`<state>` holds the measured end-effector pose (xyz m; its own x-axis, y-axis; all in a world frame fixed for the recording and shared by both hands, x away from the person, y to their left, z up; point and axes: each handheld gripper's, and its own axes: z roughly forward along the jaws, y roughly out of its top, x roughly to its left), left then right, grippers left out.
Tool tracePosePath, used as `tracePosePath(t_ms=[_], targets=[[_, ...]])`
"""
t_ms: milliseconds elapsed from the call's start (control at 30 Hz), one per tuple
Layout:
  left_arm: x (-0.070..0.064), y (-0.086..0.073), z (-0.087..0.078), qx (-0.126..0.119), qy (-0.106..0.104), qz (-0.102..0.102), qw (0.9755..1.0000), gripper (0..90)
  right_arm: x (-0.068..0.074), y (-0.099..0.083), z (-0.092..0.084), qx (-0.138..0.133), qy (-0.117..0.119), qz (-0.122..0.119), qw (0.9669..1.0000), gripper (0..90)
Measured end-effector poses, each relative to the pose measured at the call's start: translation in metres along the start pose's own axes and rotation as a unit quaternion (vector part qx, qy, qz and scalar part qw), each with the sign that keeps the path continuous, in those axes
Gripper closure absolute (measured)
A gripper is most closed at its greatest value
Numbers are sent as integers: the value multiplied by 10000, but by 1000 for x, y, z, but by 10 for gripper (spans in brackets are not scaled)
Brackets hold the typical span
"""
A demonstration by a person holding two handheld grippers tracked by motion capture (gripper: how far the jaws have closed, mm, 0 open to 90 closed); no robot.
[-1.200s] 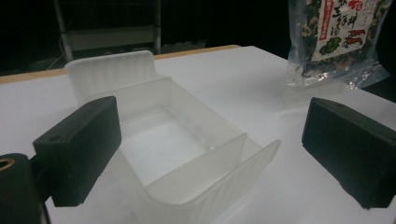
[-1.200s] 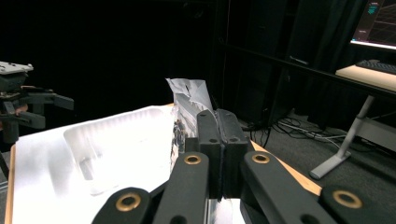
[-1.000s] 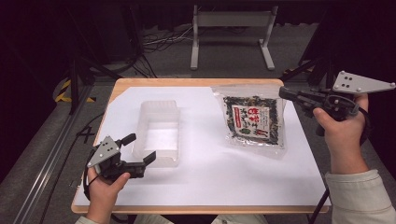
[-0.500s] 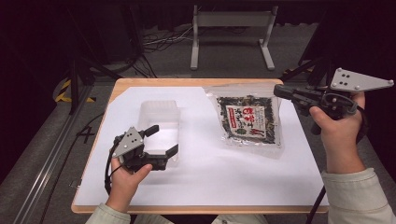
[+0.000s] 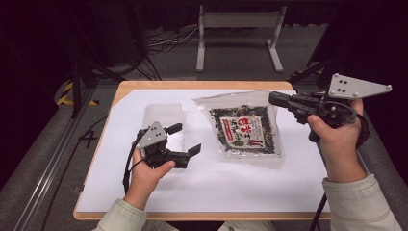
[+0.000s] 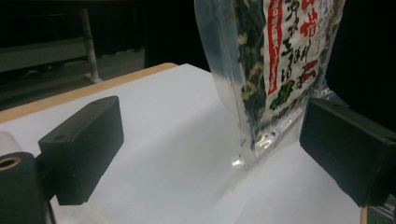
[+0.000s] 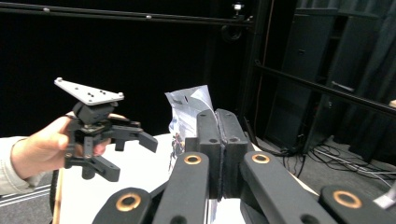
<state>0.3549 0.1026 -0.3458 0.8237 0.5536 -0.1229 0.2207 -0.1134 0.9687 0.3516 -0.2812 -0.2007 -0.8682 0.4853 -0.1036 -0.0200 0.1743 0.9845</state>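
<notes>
A clear bag of dried seaweed (image 5: 245,132) with a red and white label is near the middle right of the white table. My right gripper (image 5: 274,98) is shut on its far right edge. That side is raised, and in the left gripper view the bag (image 6: 280,70) stands tilted with its lower corner on the table. The bag's top (image 7: 187,105) pokes out beside the closed right gripper (image 7: 216,123). My left gripper (image 5: 185,138) hovers left of the bag, open and with nothing between its fingers. From its own camera, the left gripper (image 6: 210,135) faces the bag's corner.
A clear plastic tub (image 5: 163,113) sits on the table (image 5: 231,192) just behind my left hand. Across from the right gripper's camera, the left gripper (image 7: 128,156) is seen in its hand. A metal stand (image 5: 238,21) and cables lie on the floor beyond the table.
My left gripper has travelled right from the table's front left corner, past the tub, towards the bag. The right gripper has shifted a little left, taking the bag with it.
</notes>
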Motion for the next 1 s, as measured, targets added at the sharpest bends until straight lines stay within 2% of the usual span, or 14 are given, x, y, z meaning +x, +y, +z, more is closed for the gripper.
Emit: tracePosePath(t_ms=[400,567,733,833,1000], targets=[[-3,9,23,-140,-378,-48,9992,80,11,1,15,-88,298,-7,9995,900],[-6,7,37,-257,-596,52,9979,35,11,-2,19,-143,387,66,9991,900],[-7,6,41,-449,-683,114,9966,29,12,-2,20,-159,424,82,9989,900],[-8,6,44,-524,-782,49,9955,54,11,-4,21,-194,461,104,9987,900],[-9,8,44,-656,-816,104,9944,130,12,-7,25,-163,532,134,9984,900]])
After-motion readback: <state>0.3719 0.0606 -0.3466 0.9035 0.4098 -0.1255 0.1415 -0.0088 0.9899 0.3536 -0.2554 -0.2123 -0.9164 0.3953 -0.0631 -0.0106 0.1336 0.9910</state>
